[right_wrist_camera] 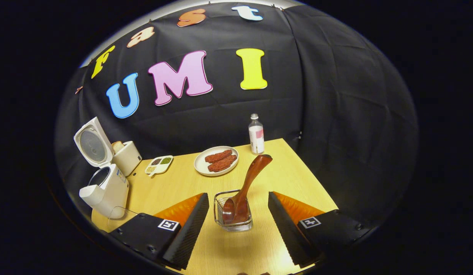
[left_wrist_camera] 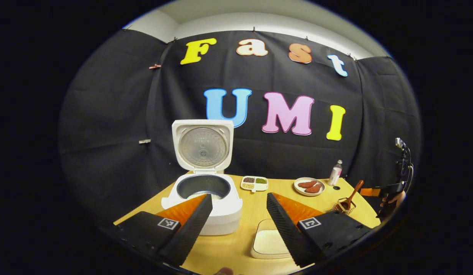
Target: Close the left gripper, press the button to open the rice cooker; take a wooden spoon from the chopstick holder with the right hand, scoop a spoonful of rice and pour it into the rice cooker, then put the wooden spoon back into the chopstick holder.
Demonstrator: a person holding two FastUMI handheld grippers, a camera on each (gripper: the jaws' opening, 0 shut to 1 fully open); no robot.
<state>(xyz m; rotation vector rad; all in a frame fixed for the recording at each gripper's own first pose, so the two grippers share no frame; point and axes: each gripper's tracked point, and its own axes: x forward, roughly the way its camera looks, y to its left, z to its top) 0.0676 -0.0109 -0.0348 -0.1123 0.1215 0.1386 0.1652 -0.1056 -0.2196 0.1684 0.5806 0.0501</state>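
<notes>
With lid up on rice cooker at desk's left edge, step in hand judged: fetch spoon. Left hand-held gripper wide, holding nothing, above rice tray near front edge. Right hand-held gripper wide, straddling chopstick holder without touching. Wooden spoon bowl-down, handle leaning away right. Best raised, then pinched on mid-handle; drawn out along lean.

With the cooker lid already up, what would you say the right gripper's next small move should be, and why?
Probably ease the right gripper forward and close on the wooden spoon. The rice cooker stands open, so the button step looks done, while the spoon leans in the chopstick holder, untouched, between the open fingers. The rice container waits beside the cooker.
</notes>
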